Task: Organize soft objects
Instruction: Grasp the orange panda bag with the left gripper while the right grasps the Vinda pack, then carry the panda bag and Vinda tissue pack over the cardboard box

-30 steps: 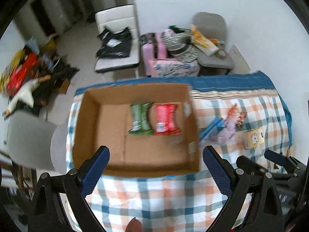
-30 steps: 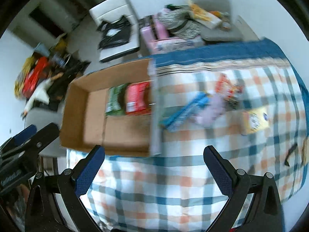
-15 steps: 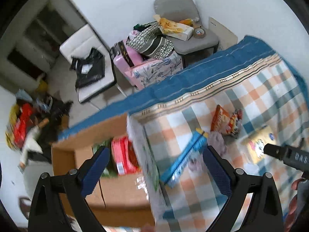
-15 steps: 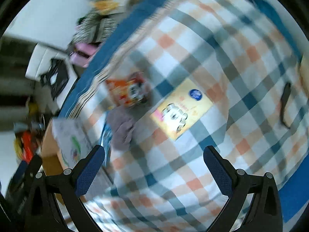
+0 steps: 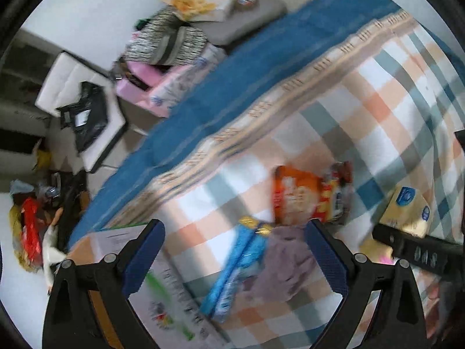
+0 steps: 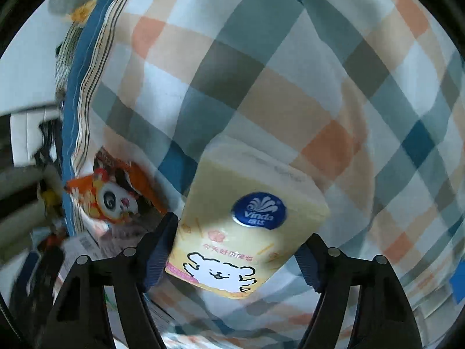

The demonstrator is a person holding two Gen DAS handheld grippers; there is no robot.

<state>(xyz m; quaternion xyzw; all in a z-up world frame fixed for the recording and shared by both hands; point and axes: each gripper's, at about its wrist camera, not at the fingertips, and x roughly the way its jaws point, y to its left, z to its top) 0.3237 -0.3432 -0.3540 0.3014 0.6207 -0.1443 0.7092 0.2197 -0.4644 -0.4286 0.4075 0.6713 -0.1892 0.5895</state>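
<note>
Most of the sorting is left, as far as I can judge. Four soft things lie out on the checked cloth (image 6: pixel 290 93): the yellow tissue pack (image 6: pixel 247 232), the orange snack bag (image 5: pixel 302 197), the blue packet (image 5: pixel 238 270) and the mauve cloth (image 5: pixel 287 264). The box (image 5: pixel 122 279) sits at the near left corner of my left view; only its printed flap and a strip of cardboard show, so I cannot tell what is in it now.

My right tongs (image 6: pixel 238 256) are spread wide and straddle the near end of the tissue pack. The left pad sits just against the pack's left edge, perhaps touching; the right pad looks slightly apart from its right edge. The pack lies flat on the cloth, so I judge it is not yet gripped. It is soft and will squash when I close, so I should press only enough to lift it.

My left tongs (image 5: pixel 238 256) are also spread wide and hold nothing. They hover over the blue packet and the mauve cloth, which lie side by side between the pads, with the snack bag just beyond. The tissue pack (image 5: pixel 407 209) shows at the right of this view, with the dark tip of my right tongs (image 5: pixel 415 247) across its near edge.
</note>
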